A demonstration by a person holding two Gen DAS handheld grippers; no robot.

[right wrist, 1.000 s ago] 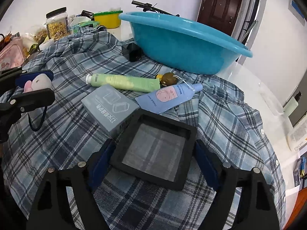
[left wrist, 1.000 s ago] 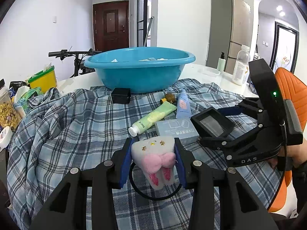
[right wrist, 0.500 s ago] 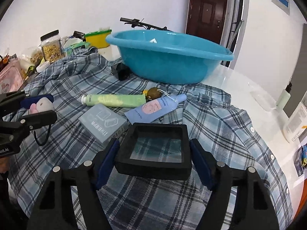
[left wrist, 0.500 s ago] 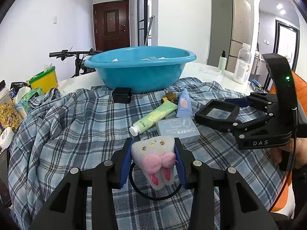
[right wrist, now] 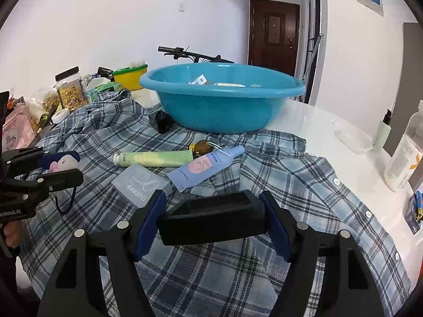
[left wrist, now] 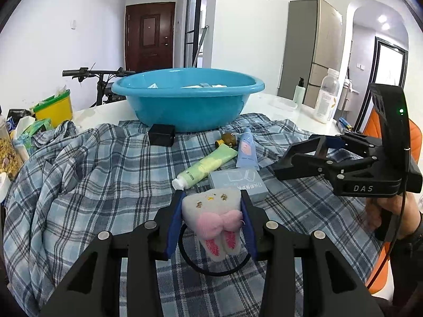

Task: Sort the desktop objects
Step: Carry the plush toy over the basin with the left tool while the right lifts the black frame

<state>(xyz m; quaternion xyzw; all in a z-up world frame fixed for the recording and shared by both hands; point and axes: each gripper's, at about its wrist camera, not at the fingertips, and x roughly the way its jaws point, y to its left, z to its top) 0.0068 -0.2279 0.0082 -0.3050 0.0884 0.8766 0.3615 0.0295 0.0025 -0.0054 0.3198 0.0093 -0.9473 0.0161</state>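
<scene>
Nearest the left wrist camera, a tooth-shaped plush toy [left wrist: 212, 220] with a black cord loop is pinched between the pads of the left gripper [left wrist: 211, 216], while a black square tray [right wrist: 214, 218] is clamped edge-on in the right gripper [right wrist: 212, 219], both held above a plaid shirt [right wrist: 277, 185] spread on the white table [right wrist: 317, 124]. Beyond them, a grey box [left wrist: 238, 183], a green tube [left wrist: 205, 169], a blue tube [left wrist: 247, 149] and what appears to be a small brown trinket [left wrist: 228, 138] are seen lying on the shirt, with a black cube [left wrist: 161, 134] just before the blue basin [left wrist: 187, 100], in which a few pale items are partly visible.
</scene>
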